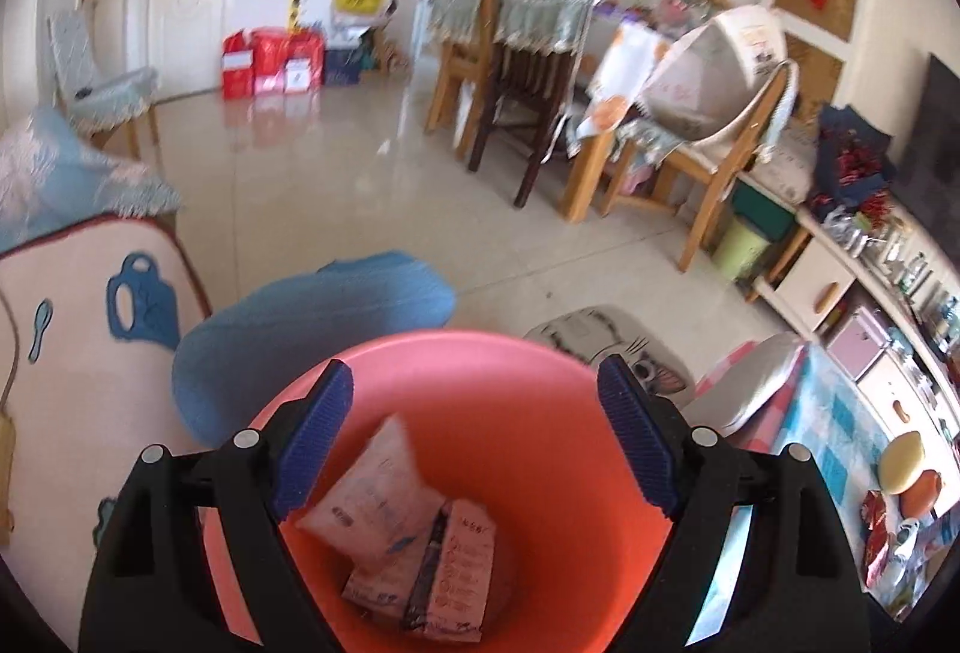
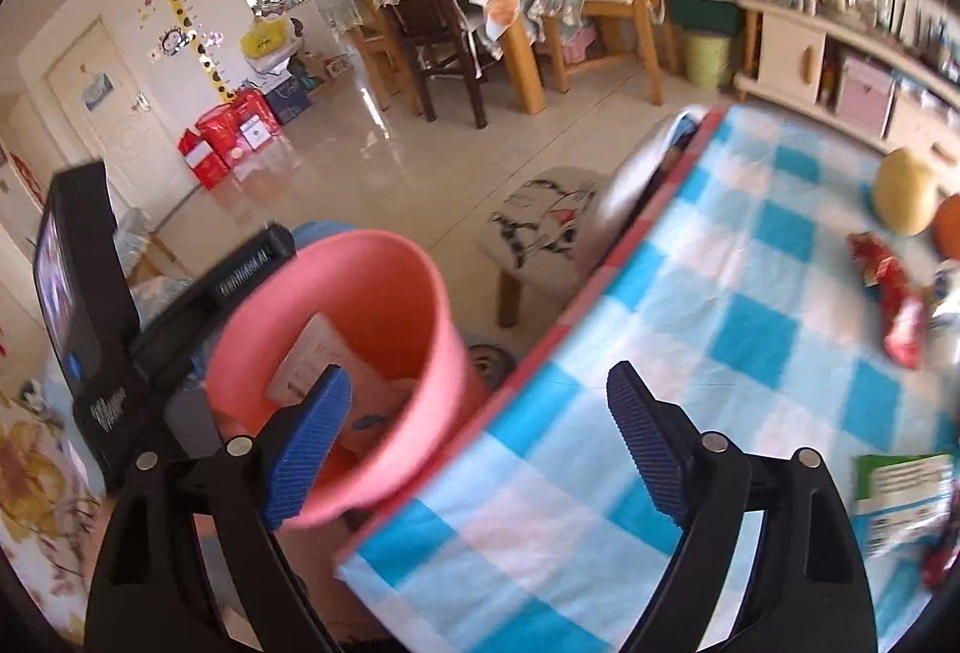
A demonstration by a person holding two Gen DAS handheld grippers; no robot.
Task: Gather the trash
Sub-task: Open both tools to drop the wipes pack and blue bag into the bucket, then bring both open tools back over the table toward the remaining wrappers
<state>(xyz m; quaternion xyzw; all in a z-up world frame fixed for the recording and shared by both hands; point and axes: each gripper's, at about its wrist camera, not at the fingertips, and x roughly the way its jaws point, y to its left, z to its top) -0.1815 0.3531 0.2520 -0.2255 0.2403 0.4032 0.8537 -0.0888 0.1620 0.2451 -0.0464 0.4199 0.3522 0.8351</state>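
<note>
A pink bin (image 1: 480, 389) sits directly below my left gripper (image 1: 474, 437), whose blue pads stand wide apart over its mouth and touch nothing, so it is open. Two crumpled packets (image 1: 408, 539) lie at the bin's bottom. In the right wrist view the bin (image 2: 384, 305) is just left of the blue checked tablecloth (image 2: 750, 353). My right gripper (image 2: 474, 443) is open and empty over the table's near edge. On the cloth lie a red wrapper (image 2: 894, 305) and a green and white packet (image 2: 900, 497) at the right.
A yellow fruit (image 2: 906, 197) and an orange one (image 2: 948, 227) rest on the table. A small stool with a cat drawing (image 2: 552, 215) stands beyond the bin. A blue cushion (image 1: 312, 329) and a sofa arm (image 1: 90, 323) are at the left. Chairs (image 1: 516, 71) stand behind.
</note>
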